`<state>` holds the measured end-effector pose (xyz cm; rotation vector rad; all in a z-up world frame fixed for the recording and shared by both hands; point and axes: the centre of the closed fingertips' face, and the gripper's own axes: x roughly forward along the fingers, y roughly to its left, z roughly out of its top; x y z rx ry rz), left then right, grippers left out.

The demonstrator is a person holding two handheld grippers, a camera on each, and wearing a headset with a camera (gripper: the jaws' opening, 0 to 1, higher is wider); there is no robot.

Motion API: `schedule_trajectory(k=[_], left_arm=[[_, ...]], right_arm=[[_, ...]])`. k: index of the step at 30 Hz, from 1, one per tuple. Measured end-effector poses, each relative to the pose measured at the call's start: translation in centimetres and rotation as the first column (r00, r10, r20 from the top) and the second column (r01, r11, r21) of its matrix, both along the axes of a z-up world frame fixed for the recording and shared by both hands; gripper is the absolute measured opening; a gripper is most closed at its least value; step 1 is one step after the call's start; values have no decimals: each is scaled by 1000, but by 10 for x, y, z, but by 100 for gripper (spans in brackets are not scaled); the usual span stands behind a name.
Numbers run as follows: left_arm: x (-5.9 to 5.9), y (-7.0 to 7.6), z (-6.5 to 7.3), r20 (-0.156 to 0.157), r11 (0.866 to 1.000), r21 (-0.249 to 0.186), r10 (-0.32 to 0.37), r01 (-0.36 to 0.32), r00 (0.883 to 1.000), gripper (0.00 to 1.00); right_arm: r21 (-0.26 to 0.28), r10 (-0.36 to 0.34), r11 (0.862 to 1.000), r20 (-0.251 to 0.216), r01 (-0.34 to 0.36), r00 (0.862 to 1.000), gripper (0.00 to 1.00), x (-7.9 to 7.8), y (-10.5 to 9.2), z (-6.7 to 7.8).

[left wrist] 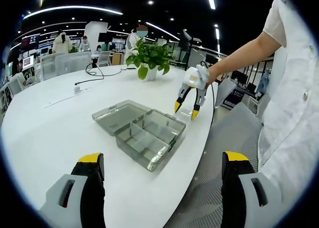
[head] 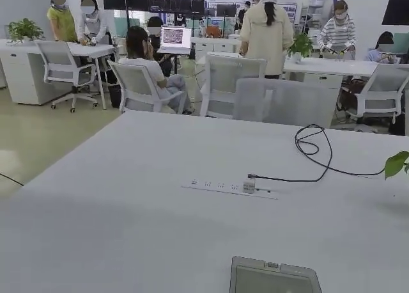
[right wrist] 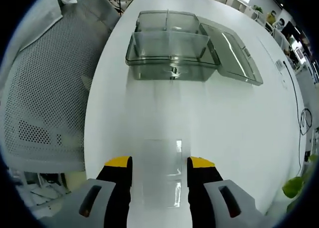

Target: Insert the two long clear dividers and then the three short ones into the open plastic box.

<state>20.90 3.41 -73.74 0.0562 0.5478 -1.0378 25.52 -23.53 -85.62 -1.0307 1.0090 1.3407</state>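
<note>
Some dividers seem already seated in the box, while another divider on the table is straddled by the parted jaws of the right gripper; the left gripper is held spread, empty.

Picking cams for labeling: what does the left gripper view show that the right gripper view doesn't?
Left gripper view: the right gripper seen from outside, open, near the table edge, with the person's arm and people in the background. Right gripper view: clear dividers lying flat on the table between its own jaws. Both: the open box, lid laid flat, on the white table.
</note>
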Motion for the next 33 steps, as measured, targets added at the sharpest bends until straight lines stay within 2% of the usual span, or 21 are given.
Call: schedule_trajectory(k=[1, 10, 13, 22, 26, 29, 33], left_arm=[[0, 0, 0, -1, 1000, -3, 2, -2, 1000, 100], [3, 1, -1, -5, 1000, -8, 8, -8, 1000, 100], [3, 2, -2, -5, 1000, -3, 2, -2, 1000, 100], [1, 3, -3, -4, 1000, 1, 2, -2, 1000, 100], [0, 4, -1, -1, 1000, 1, 4, -4, 1000, 100], [0, 5, 0, 2, 1000, 3, 5, -5, 1000, 100], [0, 6, 2, 4, 1000, 7, 8, -8, 1000, 100]], right_arm=[[5, 20, 1000, 18, -20, 1000, 45, 2, 1, 1], [2, 12, 1000, 15, -12, 1000, 41, 4, -1, 2], [-2, 13, 1000, 17, -13, 1000, 34, 4, -2, 2], [-10, 5, 1000, 23, -5, 1000, 33, 3, -1, 2], [-31, 20, 999, 59, -19, 998, 33, 3, -1, 3], [-14, 9, 1000, 78, -8, 997, 33, 3, 4, 9], [31, -28, 999, 113, 25, 993, 33, 7, 11, 26]])
